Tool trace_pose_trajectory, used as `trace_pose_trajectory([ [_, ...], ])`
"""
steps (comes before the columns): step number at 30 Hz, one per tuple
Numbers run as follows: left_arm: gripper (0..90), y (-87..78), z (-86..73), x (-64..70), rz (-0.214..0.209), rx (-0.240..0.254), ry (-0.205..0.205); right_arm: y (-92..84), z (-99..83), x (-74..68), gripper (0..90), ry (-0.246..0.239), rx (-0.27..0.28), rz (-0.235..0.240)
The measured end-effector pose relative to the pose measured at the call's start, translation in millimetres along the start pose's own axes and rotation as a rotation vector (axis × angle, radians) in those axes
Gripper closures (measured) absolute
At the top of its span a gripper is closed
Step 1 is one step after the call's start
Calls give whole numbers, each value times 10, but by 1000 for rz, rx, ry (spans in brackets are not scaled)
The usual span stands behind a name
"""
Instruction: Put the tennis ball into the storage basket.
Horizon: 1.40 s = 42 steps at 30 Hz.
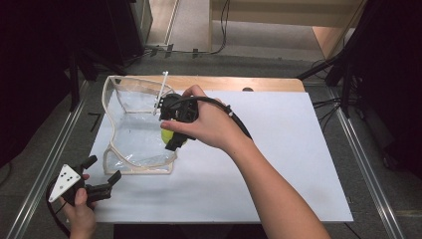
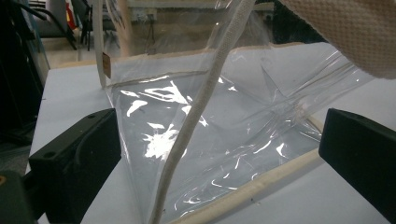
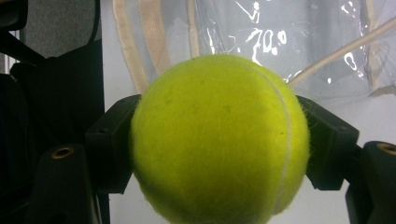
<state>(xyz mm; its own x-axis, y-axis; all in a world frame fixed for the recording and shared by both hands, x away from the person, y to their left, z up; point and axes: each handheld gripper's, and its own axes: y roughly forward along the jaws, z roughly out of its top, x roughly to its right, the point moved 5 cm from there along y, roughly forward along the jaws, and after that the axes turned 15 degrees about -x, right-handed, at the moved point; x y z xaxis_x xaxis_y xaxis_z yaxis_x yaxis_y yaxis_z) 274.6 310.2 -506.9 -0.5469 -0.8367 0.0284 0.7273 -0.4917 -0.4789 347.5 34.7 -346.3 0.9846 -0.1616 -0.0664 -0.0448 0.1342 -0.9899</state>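
The right gripper (image 1: 175, 130) held a yellow-green ball (image 3: 219, 140), its jaws pressed against the ball's two sides. In the high view the right hand (image 1: 209, 122) kept the gripper at the open top of a clear bag (image 1: 134, 134), with the ball (image 1: 169, 135) showing just beneath the gripper, over the bag's mouth. The bag stood on a white sheet (image 1: 278, 164) covering the counter, toward its left side, its cream edging (image 2: 187, 135) forming the rim and seams. The left gripper (image 1: 102, 175) rested near the sheet's front left corner, just beside the bag's lower corner, held by the left hand (image 1: 79, 214). Its jaws stood wide apart, gripping nothing, pointed at the bag (image 2: 224, 140) from close by.
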Motion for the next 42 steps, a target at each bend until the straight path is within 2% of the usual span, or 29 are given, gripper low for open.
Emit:
trace_pose_trajectory([
  [17,0,-3,1,-3,-2,4,-4,55,236,-37,224,-24,-9,15],
  [33,0,0,4,0,-9,7,-6,187,478,-38,224,-48,-28,30],
  [38,0,-1,4,0,-10,8,-7,241,533,-32,224,-50,-35,25],
  [42,0,-1,4,0,-11,7,-6,288,593,-26,223,-51,-37,-1],
])
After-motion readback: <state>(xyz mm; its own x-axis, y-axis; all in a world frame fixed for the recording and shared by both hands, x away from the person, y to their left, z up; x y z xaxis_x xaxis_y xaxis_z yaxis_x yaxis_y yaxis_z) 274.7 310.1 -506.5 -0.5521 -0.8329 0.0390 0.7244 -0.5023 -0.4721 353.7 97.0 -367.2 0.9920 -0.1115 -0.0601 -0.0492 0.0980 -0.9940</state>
